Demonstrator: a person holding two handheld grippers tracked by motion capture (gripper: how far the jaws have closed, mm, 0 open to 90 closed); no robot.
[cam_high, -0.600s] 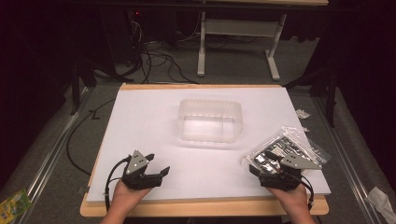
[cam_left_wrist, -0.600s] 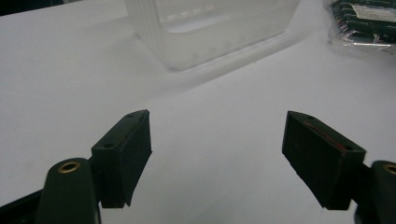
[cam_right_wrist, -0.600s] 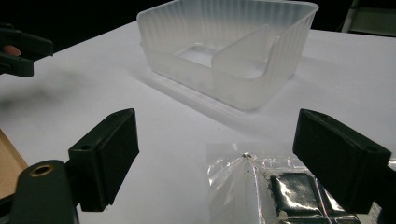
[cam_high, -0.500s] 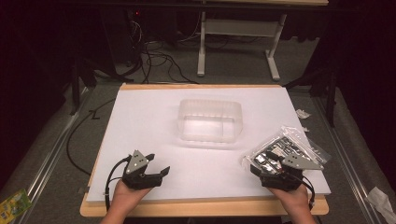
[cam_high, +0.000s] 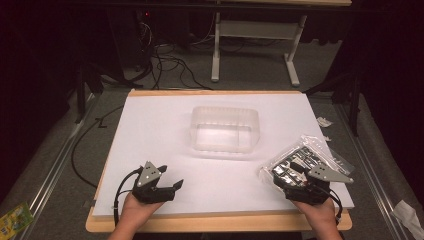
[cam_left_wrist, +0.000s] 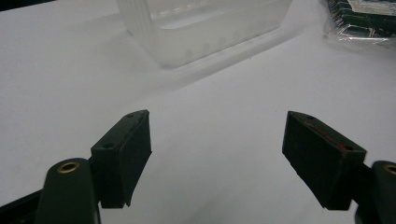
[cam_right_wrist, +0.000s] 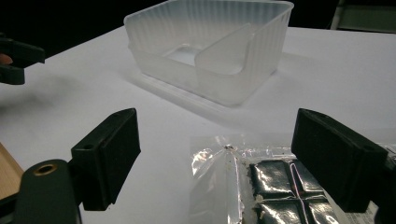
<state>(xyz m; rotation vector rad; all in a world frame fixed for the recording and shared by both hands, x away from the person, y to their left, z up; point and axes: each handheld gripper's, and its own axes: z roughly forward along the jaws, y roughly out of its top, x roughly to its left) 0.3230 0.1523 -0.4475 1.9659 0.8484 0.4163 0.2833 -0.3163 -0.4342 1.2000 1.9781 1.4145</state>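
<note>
A translucent plastic tub (cam_high: 225, 129) stands empty in the middle of the white table top (cam_high: 150, 130); it also shows in the left gripper view (cam_left_wrist: 205, 28) and the right gripper view (cam_right_wrist: 210, 51). A clear bag of dark square pieces (cam_high: 300, 160) lies at the right, near the front edge. My right gripper (cam_high: 286, 184) rests at the bag's near end, open, with the bag's corner (cam_right_wrist: 261, 186) lying low between its jaws. My left gripper (cam_high: 172, 187) sits at the front left, open over bare table (cam_left_wrist: 215, 140), nothing between its fingers.
The board's wooden front edge (cam_high: 215, 222) lies just under both hands. Cables (cam_high: 165, 60) and a table frame (cam_high: 250, 35) stand on the grey floor beyond the far edge. Small scraps (cam_high: 322, 122) lie right of the board.
</note>
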